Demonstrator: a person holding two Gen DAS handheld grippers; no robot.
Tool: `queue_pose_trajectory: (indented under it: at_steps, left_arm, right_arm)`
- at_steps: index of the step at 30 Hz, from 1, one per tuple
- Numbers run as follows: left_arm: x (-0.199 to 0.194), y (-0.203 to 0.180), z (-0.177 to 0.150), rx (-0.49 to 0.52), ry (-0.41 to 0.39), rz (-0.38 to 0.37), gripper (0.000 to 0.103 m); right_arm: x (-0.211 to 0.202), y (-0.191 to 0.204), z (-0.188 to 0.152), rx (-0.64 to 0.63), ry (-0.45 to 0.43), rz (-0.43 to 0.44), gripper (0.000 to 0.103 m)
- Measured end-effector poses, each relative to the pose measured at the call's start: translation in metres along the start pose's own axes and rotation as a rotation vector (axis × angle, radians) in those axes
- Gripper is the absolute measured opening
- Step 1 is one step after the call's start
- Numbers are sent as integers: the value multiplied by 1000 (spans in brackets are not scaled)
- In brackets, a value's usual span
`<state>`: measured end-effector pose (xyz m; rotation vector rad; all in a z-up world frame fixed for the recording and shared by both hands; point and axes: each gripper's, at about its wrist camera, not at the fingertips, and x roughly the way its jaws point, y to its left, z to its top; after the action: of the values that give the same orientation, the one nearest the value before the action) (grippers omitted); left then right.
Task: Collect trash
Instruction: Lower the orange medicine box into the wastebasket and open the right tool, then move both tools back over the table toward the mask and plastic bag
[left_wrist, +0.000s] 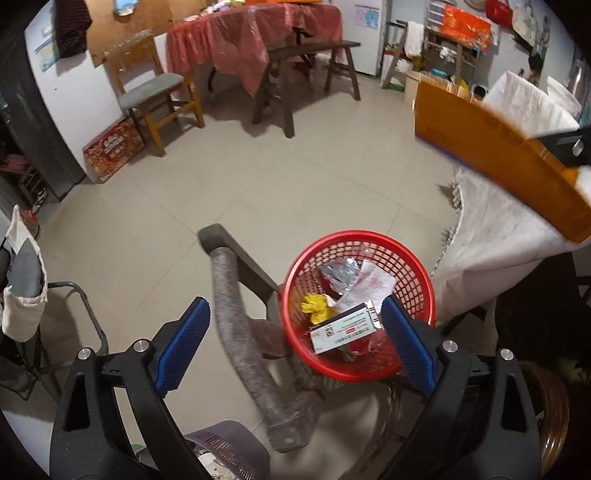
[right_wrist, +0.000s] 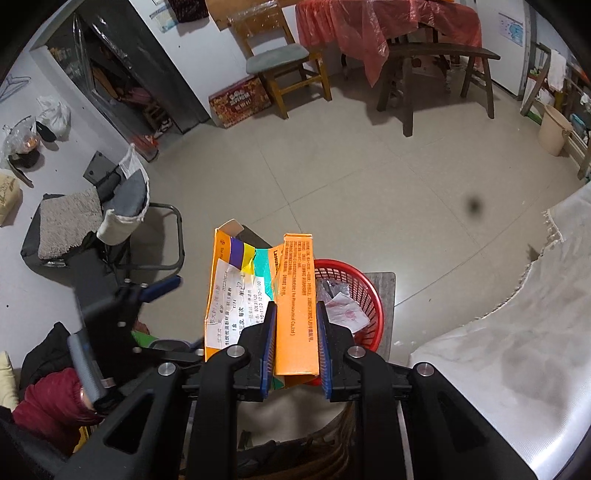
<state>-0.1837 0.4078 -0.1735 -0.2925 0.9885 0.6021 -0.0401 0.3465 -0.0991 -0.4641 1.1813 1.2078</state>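
My right gripper (right_wrist: 294, 347) pinches the orange carton (right_wrist: 295, 314), left gripper (left_wrist: 295, 343) spread empty; next I carry it over the red basket (right_wrist: 364, 291) and release

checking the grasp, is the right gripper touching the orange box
Touching. The right wrist view shows the right gripper with both blue pads pressed on the orange box.

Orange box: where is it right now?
In the right wrist view the orange box is clamped in the right gripper, held above the near-left rim of the red basket; the left wrist view shows it at upper right.
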Motion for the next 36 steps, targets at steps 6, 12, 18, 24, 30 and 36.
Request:
queue_pose_trajectory:
  at_steps: [6,12,18,24,30,36]
  left_arm:
    - [-10,11,-4,-20,-20,9,91]
    - [-19,2,-5,7,-55,21,91]
    - [-33,-12,0,37,-102,19,91]
    - [-50,-27,10,76,-157,12,92]
    - [-80,-54,19,145,-249,3,94]
    - [-106,-98,25,238,-330,-15,96]
  right_arm:
    - [23,4,2,-6,34,-20,29]
    - [20,3,3,2,23,-29,36]
    - [-9,-1,-1,5,-36,-27,36]
    - [-50,-12,-12,26,-124,-36,36]
    - [-104,-33,-30,76,-234,-70,40]
    - [-161,-69,-66,155,-353,-111,45]
